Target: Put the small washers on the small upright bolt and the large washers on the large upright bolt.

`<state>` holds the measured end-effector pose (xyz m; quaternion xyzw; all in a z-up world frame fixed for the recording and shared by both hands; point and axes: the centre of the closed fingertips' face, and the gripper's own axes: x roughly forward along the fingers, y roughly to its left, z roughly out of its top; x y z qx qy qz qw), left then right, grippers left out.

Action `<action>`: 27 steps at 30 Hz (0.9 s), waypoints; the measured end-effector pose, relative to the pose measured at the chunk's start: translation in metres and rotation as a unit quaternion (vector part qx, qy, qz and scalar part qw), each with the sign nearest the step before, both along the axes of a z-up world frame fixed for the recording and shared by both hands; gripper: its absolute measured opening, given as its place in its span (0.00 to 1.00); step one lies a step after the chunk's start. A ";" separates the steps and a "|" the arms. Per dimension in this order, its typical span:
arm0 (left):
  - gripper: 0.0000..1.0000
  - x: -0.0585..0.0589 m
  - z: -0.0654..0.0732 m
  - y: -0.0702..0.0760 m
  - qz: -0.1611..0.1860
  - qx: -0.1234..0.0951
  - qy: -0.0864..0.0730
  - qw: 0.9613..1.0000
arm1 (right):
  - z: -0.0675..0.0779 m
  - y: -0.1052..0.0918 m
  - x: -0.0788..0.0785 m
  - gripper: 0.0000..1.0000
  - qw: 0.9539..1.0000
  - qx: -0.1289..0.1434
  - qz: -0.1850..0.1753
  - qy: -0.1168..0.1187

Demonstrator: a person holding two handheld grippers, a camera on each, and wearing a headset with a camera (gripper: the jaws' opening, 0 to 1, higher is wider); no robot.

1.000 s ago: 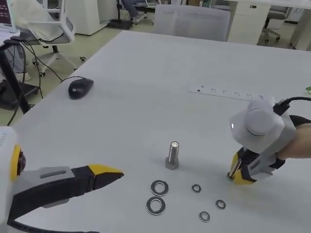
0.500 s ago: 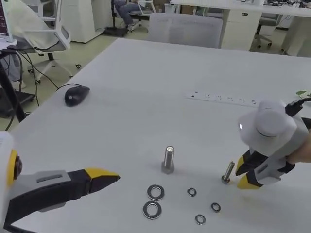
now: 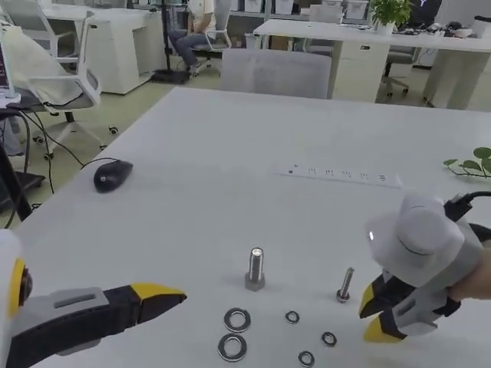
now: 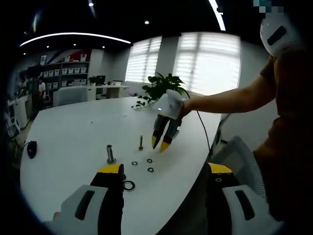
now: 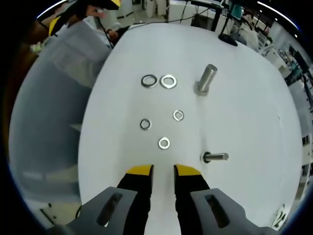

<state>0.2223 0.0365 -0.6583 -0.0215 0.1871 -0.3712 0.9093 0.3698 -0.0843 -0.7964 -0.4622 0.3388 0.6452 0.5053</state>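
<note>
The large bolt (image 3: pixel 255 268) stands upright on the white table (image 3: pixel 230 169). The small bolt (image 3: pixel 345 284) stands upright to its right. Two large washers (image 3: pixel 237 319) and three small washers (image 3: pixel 292 317) lie flat in front of the bolts. My right gripper (image 3: pixel 369 315) hovers just right of the small bolt, open, with nothing between its yellow tips. In the right gripper view the small bolt (image 5: pixel 215 157) is just ahead and to the right of the right gripper (image 5: pixel 164 170). My left gripper (image 3: pixel 173 295) is held low at the left, open and empty, with its jaws wide apart in the left gripper view (image 4: pixel 164 169).
A black mouse (image 3: pixel 113 175) lies at the table's left. A white power strip (image 3: pixel 345 175) runs across the far middle, with plant leaves (image 3: pixel 472 165) at the right edge. A grey chair (image 3: pixel 276 73) stands behind the table.
My right gripper has let go of the small bolt, which now stands upright by itself, and has drawn back a little. The head camera has tilted up. The left gripper has hardly moved.
</note>
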 end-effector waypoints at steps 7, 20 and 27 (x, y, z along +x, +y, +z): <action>0.67 -0.007 0.004 -0.001 0.007 -0.005 -0.008 1.000 | -0.005 0.012 -0.007 0.17 1.000 0.005 0.005 0.002; 0.68 -0.012 0.006 0.002 0.019 -0.008 -0.014 1.000 | -0.019 0.028 -0.006 0.18 1.000 0.002 0.020 -0.007; 0.68 -0.013 0.007 0.004 0.025 -0.013 -0.016 0.999 | -0.027 0.031 -0.007 0.19 0.999 -0.012 0.030 -0.004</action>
